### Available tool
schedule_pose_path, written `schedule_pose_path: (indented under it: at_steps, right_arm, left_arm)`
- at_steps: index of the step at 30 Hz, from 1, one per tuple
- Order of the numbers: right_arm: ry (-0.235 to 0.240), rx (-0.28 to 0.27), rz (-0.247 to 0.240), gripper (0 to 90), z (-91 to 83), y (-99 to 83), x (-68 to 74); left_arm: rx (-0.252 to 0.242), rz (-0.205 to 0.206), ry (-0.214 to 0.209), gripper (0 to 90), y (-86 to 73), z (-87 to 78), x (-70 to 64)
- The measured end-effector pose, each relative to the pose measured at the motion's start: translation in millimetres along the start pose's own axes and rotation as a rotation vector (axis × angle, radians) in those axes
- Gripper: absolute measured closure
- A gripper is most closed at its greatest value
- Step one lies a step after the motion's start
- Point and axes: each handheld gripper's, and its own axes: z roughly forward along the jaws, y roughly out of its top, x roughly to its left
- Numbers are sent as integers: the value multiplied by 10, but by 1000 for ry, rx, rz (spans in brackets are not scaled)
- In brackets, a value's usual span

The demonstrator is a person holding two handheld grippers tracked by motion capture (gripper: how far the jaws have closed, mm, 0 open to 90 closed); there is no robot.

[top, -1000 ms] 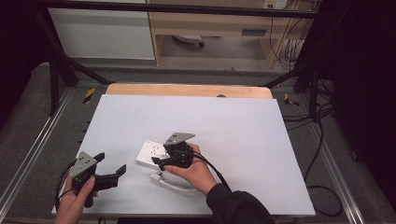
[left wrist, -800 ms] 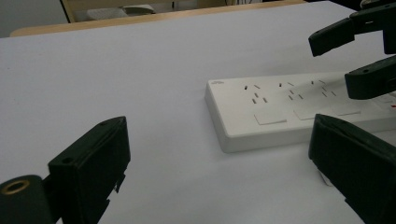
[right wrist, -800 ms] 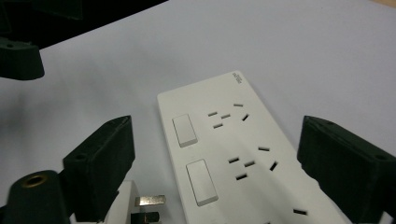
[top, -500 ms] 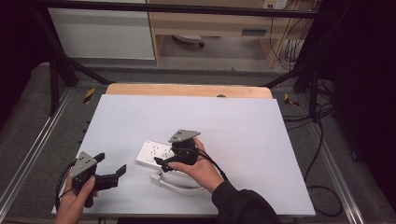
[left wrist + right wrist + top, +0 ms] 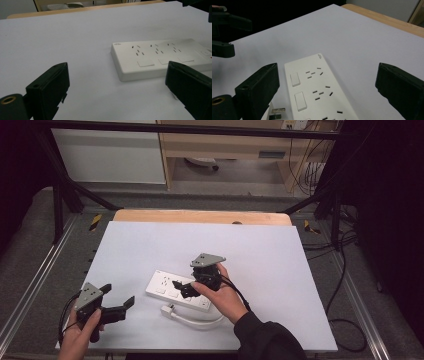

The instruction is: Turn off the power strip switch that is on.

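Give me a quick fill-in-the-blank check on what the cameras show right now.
1. The white power strip lies on the ____ table.
2. The right gripper hovers over the power strip with its jaws ____.
3. The left gripper is held ____ and grips nothing.
4. The plug on the strip's white cable lies on the table, not in a ____.

Missing words: white; open; open; socket

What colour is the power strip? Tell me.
White, with dark socket slots; the power strip shows best in the left gripper view.
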Motion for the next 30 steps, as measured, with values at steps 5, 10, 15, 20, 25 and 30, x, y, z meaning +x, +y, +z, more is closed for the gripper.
schedule_pose_path:
  at_steps: [5, 10, 15, 20, 25, 30]
  right_arm:
    - [-24, -38, 21, 70, -79, 38, -87]
    - [-49, -64, 27, 87, -167, 61, -182]
    - [-49, -63, 42, 62, -279, 85, -270]
    - [-69, -77, 57, 54, -393, 103, -365]
    - [-79, -87, 64, 48, -509, 102, -457]
    - [-97, -96, 74, 48, -623, 85, -545]
  left_arm:
    - [2, 0, -1, 53, 0, 2, 1]
    - [2, 2, -1, 53, -1, 4, -2]
    - [4, 5, 1, 53, 0, 4, -1]
    - [4, 4, 0, 53, -1, 4, -2]
    - [4, 5, 1, 53, -1, 5, -2]
    - [5, 5, 1, 53, -2, 6, -3]
